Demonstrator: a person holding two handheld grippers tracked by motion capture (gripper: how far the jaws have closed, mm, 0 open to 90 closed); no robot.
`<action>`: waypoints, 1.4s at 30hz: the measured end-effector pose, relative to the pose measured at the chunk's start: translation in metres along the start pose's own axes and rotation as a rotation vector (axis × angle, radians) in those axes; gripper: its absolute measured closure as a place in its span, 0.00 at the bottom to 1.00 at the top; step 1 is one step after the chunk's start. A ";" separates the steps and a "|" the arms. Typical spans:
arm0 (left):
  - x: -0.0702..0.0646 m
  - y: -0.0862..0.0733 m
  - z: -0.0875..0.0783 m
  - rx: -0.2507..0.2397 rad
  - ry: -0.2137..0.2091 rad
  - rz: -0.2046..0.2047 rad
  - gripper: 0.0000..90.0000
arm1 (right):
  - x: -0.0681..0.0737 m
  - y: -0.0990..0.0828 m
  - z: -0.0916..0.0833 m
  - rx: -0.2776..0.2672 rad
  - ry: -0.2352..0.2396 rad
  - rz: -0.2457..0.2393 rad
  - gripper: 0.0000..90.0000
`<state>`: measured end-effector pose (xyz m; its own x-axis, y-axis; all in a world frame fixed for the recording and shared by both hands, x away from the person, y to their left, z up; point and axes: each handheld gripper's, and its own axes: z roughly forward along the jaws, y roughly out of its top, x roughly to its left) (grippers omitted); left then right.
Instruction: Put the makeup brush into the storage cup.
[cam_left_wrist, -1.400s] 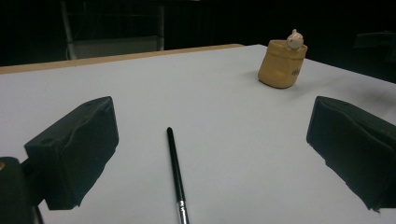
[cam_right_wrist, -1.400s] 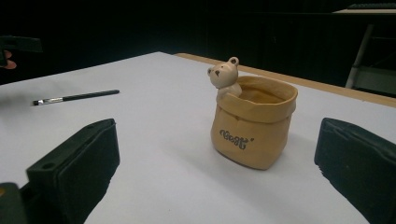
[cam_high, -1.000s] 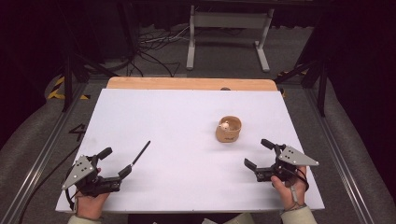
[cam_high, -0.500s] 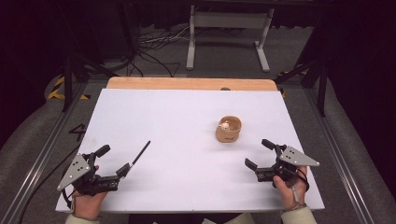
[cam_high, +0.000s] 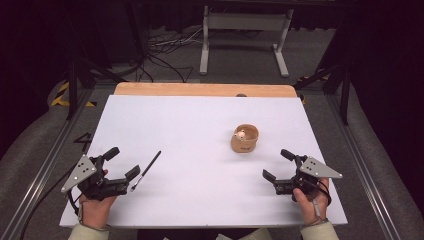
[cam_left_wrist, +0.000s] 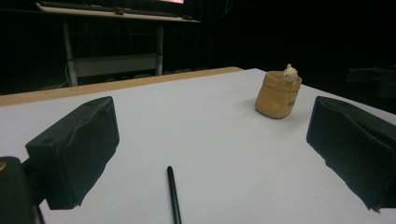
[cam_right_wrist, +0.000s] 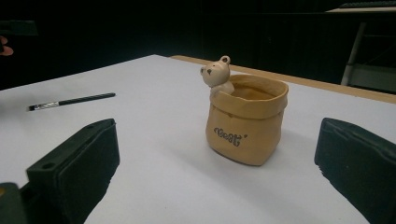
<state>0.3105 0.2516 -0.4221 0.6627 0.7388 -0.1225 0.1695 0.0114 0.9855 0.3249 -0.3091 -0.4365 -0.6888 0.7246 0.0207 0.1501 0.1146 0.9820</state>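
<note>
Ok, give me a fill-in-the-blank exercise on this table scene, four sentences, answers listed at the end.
1. A small bear figure peeks over the rim of the tan ____.
2. The black pen lies on the white table nearest the ____ gripper.
3. The jaws of the right gripper stand ____, holding nothing.
4. The left gripper points along the pen toward the pot, and its jaws are ____.

Missing words: pot; left; open; open

Dark lab — floor cables (cam_high: 160, 47), rails (cam_high: 37, 170), metal stand (cam_high: 245, 35)
</note>
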 end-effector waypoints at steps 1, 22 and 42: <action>0.001 0.001 0.001 0.002 0.002 0.005 0.03 | 0.000 0.000 0.000 0.000 0.000 0.000 0.00; 0.009 0.026 0.035 0.092 -0.001 -0.013 0.01 | -0.002 -0.001 0.003 0.018 -0.003 0.001 0.00; -0.005 0.062 0.056 0.503 0.067 -0.016 0.00 | -0.001 -0.002 -0.001 0.022 -0.005 0.004 0.00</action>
<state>0.3582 0.2111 -0.3673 0.6122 0.7826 -0.1128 0.5200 -0.2910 0.8031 0.3244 -0.3111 -0.4385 -0.6844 0.7287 0.0238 0.1685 0.1263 0.9776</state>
